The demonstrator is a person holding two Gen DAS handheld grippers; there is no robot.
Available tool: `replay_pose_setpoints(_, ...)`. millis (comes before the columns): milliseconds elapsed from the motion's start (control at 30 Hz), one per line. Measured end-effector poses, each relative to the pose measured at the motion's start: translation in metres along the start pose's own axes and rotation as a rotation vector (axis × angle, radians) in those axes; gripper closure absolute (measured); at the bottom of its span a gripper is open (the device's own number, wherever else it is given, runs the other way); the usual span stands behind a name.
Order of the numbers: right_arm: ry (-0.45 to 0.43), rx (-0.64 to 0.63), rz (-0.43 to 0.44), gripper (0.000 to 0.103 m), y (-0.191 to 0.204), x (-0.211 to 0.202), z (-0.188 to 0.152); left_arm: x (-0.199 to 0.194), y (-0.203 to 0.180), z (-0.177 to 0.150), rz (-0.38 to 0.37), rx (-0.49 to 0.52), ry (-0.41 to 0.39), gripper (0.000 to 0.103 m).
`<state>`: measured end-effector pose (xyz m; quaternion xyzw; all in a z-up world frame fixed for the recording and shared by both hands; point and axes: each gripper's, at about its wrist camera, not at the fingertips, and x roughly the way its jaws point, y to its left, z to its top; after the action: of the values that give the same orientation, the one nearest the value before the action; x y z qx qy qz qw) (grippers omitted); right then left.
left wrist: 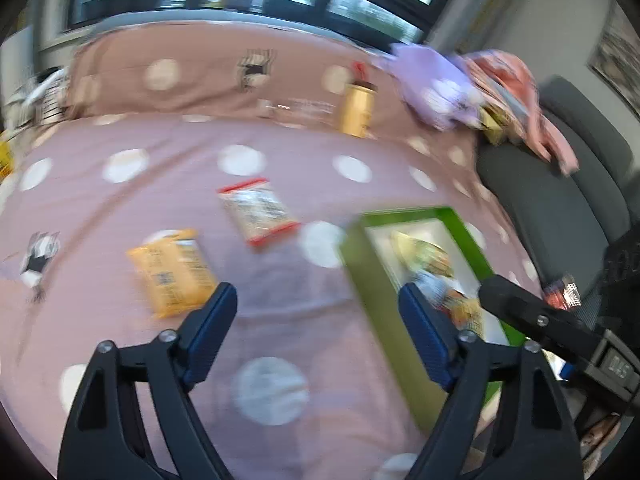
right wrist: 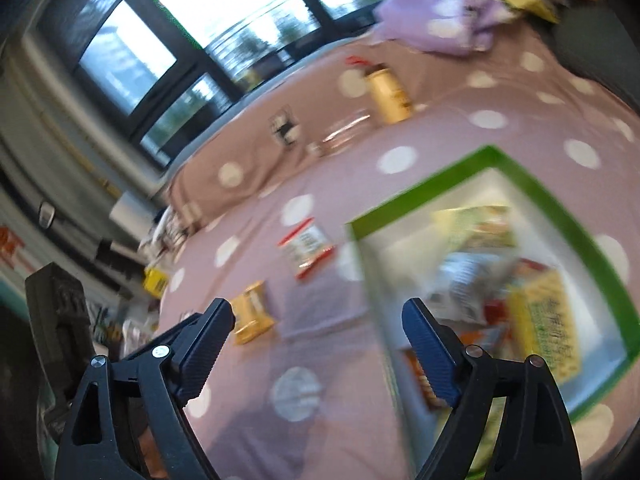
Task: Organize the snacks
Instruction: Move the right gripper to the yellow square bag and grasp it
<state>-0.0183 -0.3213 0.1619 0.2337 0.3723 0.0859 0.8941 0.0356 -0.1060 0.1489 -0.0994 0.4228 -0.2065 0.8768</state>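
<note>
Snacks are split between the bed and the green box (left wrist: pixel 468 224): two packets lie loose on the polka-dot bedspread (left wrist: pixel 280 392), an orange one (left wrist: pixel 172 272) and, beyond it, a red-edged clear one (left wrist: pixel 258 210). Several more already sit in the box, too blurred to count. A gold canister (left wrist: pixel 356 110) stands near the pillows.

Both tools are empty, so this looks like the gap between packets. The left hand-held gripper (left wrist: pixel 318 308) hangs with jaws spread wide, just right of the orange packet; the right hand-held gripper (right wrist: pixel 318 320) is spread too, beside the box. Next, I'd guess, comes dropping onto the orange packet and pinching it.
</note>
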Motion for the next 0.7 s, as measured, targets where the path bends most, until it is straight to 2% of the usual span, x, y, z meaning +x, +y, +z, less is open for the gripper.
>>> replay_pose_setpoints(133, 0.059, -0.060, 0.044, 0.014, 0.039, 0.035, 0.008, -0.011, 0.041, 0.001, 0.034, -0.093, -0.014, 0.019)
replay_pose_setpoints(267, 0.178, -0.096, 0.086, 0.014, 0.069, 0.088, 0.010, -0.009, 0.083, -0.001, 0.094, -0.178, -0.011, 0.019)
replay_pose_setpoints(400, 0.271, -0.144, 0.071, 0.014, 0.094, 0.141, 0.005, 0.004, 0.119, -0.006, 0.114, -0.265, 0.023, 0.021)
replay_pose_setpoints(533, 0.374, -0.142, 0.081, 0.014, 0.104, 0.190, -0.001, 0.027, 0.139, -0.010, 0.091, -0.321, 0.063, 0.024)
replay_pose_setpoints(700, 0.453, -0.147, 0.043, 0.014, 0.103, 0.230, -0.009, 0.052, 0.150, -0.014, 0.048, -0.356, 0.115, 0.029)
